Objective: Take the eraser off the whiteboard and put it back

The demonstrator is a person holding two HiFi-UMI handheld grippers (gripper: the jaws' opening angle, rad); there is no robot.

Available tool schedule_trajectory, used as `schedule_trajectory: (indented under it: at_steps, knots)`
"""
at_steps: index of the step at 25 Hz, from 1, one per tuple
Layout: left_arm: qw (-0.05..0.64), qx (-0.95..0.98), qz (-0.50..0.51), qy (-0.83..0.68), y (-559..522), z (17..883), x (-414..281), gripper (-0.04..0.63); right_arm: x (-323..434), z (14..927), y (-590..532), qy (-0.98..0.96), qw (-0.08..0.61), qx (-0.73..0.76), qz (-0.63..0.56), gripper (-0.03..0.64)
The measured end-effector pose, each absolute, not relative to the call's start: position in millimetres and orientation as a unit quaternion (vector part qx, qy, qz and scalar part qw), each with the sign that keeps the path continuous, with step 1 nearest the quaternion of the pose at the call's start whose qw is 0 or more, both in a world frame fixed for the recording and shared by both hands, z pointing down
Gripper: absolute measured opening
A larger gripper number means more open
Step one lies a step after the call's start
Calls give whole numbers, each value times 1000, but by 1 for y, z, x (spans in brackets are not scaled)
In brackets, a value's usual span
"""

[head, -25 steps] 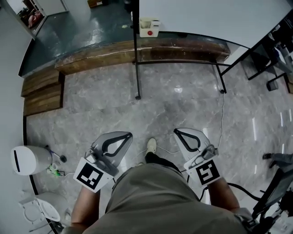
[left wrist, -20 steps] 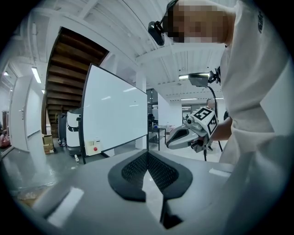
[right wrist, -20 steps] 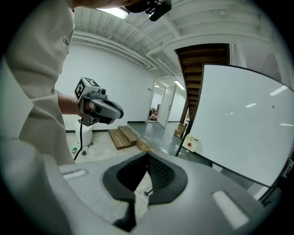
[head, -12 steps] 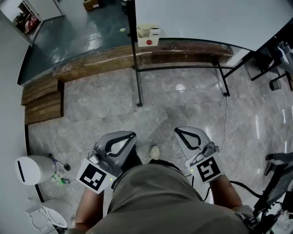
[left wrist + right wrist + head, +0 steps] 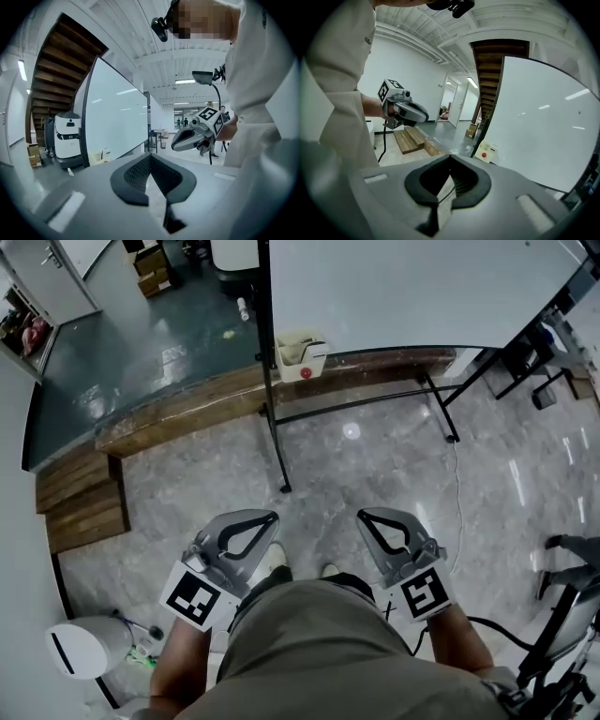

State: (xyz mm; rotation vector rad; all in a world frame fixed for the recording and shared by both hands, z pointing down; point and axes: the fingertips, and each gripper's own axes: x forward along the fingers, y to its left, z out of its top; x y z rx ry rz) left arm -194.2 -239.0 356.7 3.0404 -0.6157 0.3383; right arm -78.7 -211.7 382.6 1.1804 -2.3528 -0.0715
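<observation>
The whiteboard point(image 5: 412, 287) stands on a black frame point(image 5: 272, 390) ahead of me; it also shows in the left gripper view as the whiteboard point(image 5: 117, 117) and in the right gripper view as the whiteboard point(image 5: 543, 122). A cream box with a red spot point(image 5: 300, 357) hangs at its lower left corner, also seen as the box point(image 5: 487, 152). I cannot make out an eraser on the board face. My left gripper point(image 5: 269, 517) and right gripper point(image 5: 361, 515) are held level in front of my body, both shut and empty, well short of the board.
A long wooden platform point(image 5: 187, 409) runs under the board, with wooden steps point(image 5: 80, 498) at the left. A white round machine point(image 5: 80, 648) sits at the lower left. A thin cable point(image 5: 457, 493) trails on the marble floor. Black stands point(image 5: 562, 615) crowd the right side.
The whiteboard, its frame and the wooden platform have slid down the head view and more of the board shows: I have walked closer. Both grippers stay shut in front of me.
</observation>
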Motion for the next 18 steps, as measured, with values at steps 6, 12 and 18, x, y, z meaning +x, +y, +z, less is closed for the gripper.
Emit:
schedule_trajectory:
  at_steps: [6, 12, 18]
  knots:
    - [1, 982, 112, -151, -287, 366, -208, 6, -99, 383, -242, -840, 251, 481, -22, 3]
    - [-3, 986, 109, -129, -329, 373, -195, 6, -86, 387, -254, -821, 259, 509, -9, 2]
    - [-28, 986, 104, -127, -377, 380, -159, 49, -57, 387, -280, -815, 251, 522, -10, 3]
